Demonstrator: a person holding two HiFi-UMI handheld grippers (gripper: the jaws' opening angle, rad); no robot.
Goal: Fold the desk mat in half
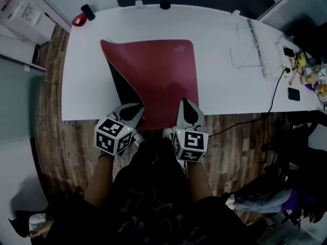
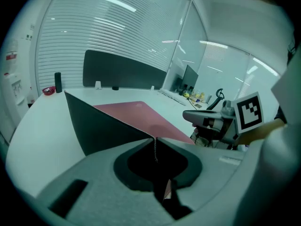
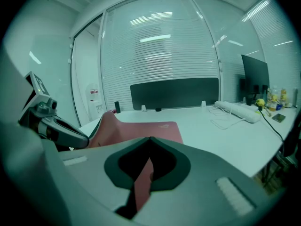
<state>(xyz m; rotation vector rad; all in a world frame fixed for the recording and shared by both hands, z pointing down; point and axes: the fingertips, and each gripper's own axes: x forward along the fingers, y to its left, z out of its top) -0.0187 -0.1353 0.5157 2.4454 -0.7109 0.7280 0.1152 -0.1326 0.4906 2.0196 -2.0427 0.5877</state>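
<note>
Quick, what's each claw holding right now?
left claw: closed on the desk mat.
right claw: closed on the desk mat too.

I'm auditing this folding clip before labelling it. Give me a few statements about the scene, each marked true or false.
1. The left gripper is shut on the near edge of the desk mat. True.
2. The right gripper hangs empty above the table. False: its jaws are shut on the mat's near edge too.
3. The mat's underside is black. True: it shows where the left side is lifted.
4. The mat is already folded in half. False: most of it lies flat, red side up.
5. The keyboard lies on the mat. False: it lies on the bare table, apart from the mat.
</note>
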